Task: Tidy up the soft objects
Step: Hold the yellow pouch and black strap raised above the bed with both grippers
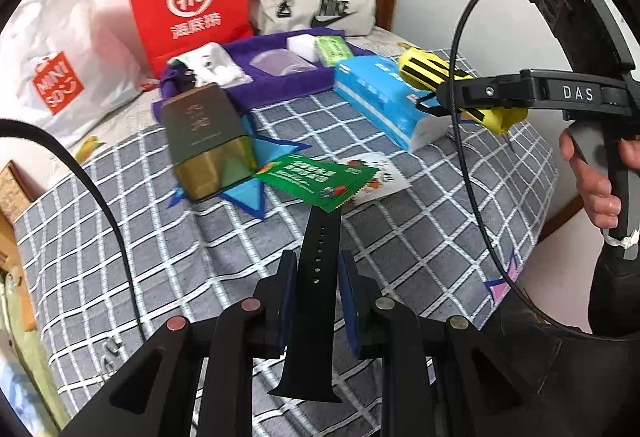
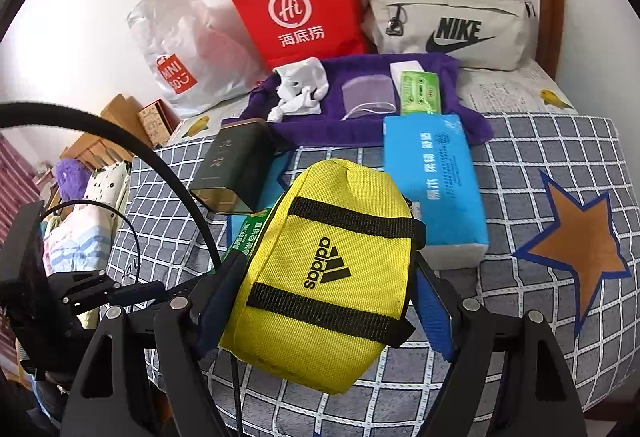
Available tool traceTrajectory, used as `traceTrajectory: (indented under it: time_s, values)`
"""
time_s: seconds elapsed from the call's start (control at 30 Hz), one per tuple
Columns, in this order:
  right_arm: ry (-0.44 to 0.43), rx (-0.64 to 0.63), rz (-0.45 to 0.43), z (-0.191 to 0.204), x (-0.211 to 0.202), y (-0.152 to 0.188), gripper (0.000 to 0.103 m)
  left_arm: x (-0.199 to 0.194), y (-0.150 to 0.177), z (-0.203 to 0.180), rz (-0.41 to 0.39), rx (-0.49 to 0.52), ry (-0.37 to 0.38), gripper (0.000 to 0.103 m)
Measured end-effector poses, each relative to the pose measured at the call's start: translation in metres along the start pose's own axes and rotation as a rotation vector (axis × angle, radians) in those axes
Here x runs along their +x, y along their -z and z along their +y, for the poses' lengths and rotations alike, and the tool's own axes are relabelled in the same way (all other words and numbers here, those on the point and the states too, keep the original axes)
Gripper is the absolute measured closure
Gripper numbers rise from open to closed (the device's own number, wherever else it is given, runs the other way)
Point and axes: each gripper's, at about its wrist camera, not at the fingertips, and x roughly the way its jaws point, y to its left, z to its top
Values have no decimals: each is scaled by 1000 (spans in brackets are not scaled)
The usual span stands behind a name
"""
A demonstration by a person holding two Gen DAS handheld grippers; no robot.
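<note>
My left gripper [image 1: 316,269] is shut on a black watch strap [image 1: 316,261] and holds it above the checked blanket [image 1: 200,261]. My right gripper [image 2: 328,277] is shut on a yellow Adidas pouch [image 2: 328,273] and holds it in the air; the pouch also shows in the left wrist view [image 1: 428,71]. A purple cloth tray [image 2: 360,125] at the back holds a white soft item [image 2: 300,89], a clear pouch [image 2: 366,93], a white block [image 2: 404,71] and a green packet [image 2: 420,93].
A blue tissue pack [image 2: 432,177], a dark tin box [image 2: 236,165] and a green sachet [image 1: 316,183] lie on the blanket. A red paper bag [image 2: 296,5], a white Miniso bag [image 2: 176,49] and a Nike bag [image 2: 452,21] stand against the wall.
</note>
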Motion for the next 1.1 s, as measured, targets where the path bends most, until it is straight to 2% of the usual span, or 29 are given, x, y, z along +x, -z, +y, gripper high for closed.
traceTrajectory:
  time_s: [0.3, 0.5, 1.1]
  values:
    - [-17, -42, 11, 15, 4, -3, 24, -17, 9, 35, -26, -103, -65, 82]
    - [-20, -63, 24, 20, 9, -12, 24, -34, 4, 43, -70, -122, -74, 83]
    - [-20, -74, 25, 17, 17, -40, 24, -40, -53, 54, -142, -105, -62, 83]
